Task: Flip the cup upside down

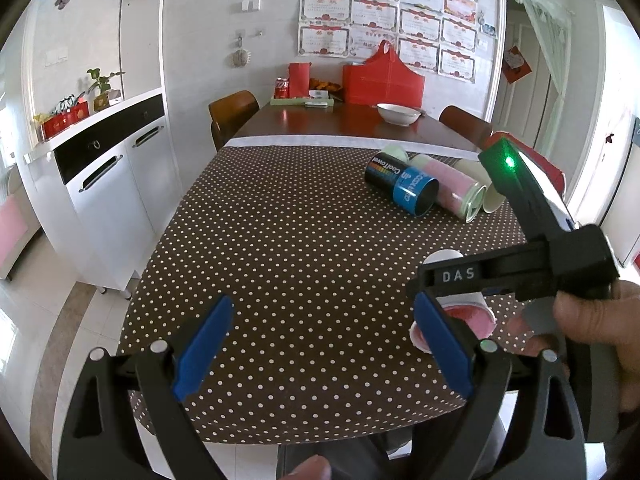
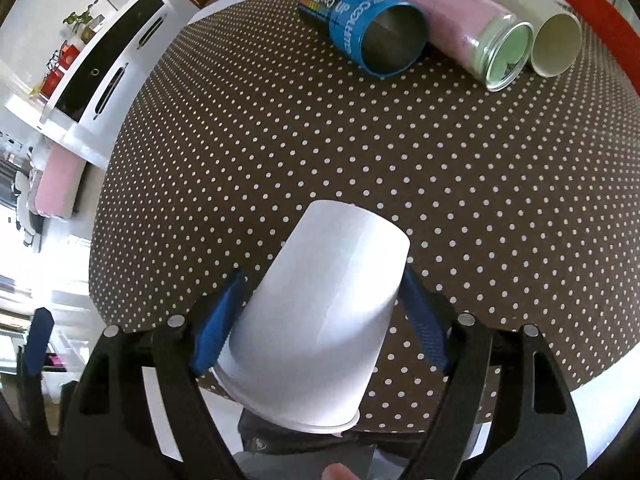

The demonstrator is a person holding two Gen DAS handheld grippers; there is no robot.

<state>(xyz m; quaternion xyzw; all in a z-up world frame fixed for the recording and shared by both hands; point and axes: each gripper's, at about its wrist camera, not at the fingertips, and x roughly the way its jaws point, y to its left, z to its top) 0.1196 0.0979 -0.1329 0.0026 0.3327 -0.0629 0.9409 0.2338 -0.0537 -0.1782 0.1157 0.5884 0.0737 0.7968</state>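
Observation:
A white paper cup (image 2: 320, 304) is held between the blue pads of my right gripper (image 2: 320, 320), tilted with its base pointing away toward the table and its rim toward the camera. In the left wrist view the same cup (image 1: 468, 316) shows partly behind the right gripper's black body (image 1: 520, 272), its pinkish inside visible. My left gripper (image 1: 320, 344) is open and empty above the near edge of the brown polka-dot tablecloth (image 1: 300, 240).
Lying on their sides at the far right of the cloth are a blue-black can (image 2: 368, 28), a pink-green jar (image 2: 476, 44) and a cream cup (image 2: 548, 40). A white bowl (image 1: 398, 114), red bags and a cola can stand further back. A white cabinet (image 1: 108, 184) is to the left.

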